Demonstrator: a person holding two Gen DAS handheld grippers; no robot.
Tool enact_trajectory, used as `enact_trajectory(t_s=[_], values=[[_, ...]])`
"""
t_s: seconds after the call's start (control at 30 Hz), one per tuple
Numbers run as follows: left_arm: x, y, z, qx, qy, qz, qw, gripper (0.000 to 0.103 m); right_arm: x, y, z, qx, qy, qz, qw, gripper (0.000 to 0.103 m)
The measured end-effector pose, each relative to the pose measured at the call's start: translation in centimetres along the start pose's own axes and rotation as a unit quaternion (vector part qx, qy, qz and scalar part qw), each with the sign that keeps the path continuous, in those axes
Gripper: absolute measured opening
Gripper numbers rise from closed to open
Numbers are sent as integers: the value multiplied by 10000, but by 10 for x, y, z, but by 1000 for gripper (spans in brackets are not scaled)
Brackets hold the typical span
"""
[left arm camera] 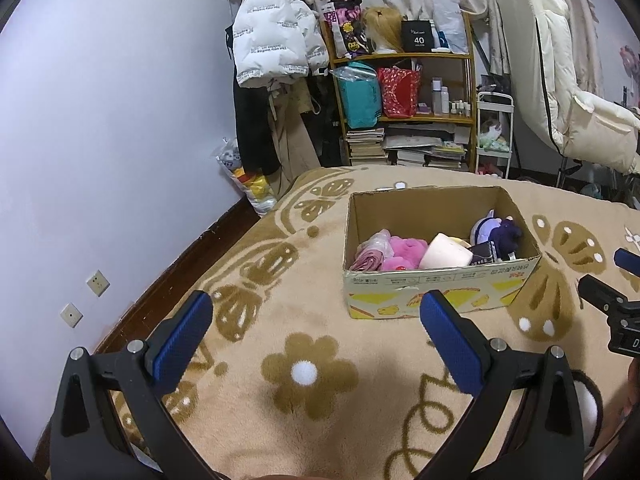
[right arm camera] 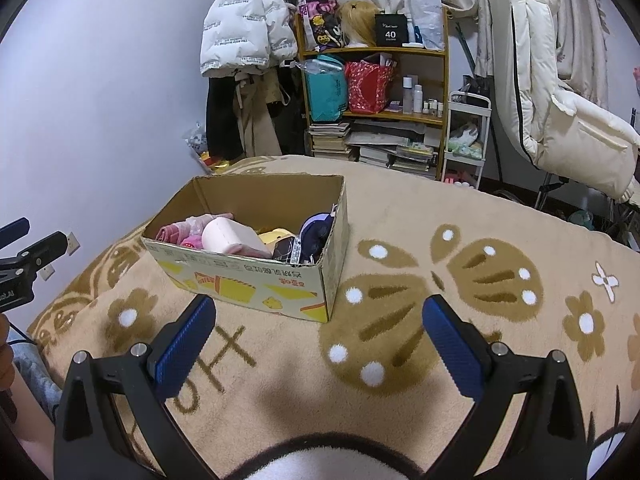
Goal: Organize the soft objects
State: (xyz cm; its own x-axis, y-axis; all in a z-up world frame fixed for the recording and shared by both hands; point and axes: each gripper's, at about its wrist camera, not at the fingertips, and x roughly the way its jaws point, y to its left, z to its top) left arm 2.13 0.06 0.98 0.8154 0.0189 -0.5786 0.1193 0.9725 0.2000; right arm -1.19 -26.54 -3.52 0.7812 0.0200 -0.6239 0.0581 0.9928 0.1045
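Ahead of both spread, empty jaws, the cardboard box sits on the butterfly blanket, holding plush toys; left gripper and right gripper hover apart

An open cardboard box stands upright on the tan blanket with brown butterfly and flower patterns, its flaps gone or folded out of sight, yellow and red print on its front wall. Inside lie the soft things, packed side by side. At the left end sits a pink striped fabric bundle, touching a bright pink plush. In the middle a pale cream roll-shaped cushion leans on its side. At the right end a dark purple plush rests against the wall, with a lavender piece just behind it.
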Motion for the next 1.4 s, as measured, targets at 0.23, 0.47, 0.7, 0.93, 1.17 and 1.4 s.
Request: enact_trajectory(t_s=[0.23, 0.47, 0.7, 0.93, 1.17, 1.4], values=[[0, -1, -1, 41, 14, -13, 10000, 103, -3, 3, 2, -24, -115, 36, 9999, 103], [1, -6, -2, 128, 98, -110, 9998, 103, -6, 5, 2, -14, -148, 34, 9999, 103], [1, -7, -2, 138, 111, -111, 9998, 103, -6, 6, 3, -26, -149, 39, 9999, 103], [0, -9, -1, 104, 59, -135, 9998, 103, -6, 7, 2, -8, -153, 22, 9999, 103], [-1, -10, -1, 107, 43, -132, 9998, 103, -6, 6, 2, 18, -159, 64, 9999, 103], [-2, -10, -1, 107, 47, -149, 9998, 103, -10, 6, 2, 21, -199, 90, 9998, 103]])
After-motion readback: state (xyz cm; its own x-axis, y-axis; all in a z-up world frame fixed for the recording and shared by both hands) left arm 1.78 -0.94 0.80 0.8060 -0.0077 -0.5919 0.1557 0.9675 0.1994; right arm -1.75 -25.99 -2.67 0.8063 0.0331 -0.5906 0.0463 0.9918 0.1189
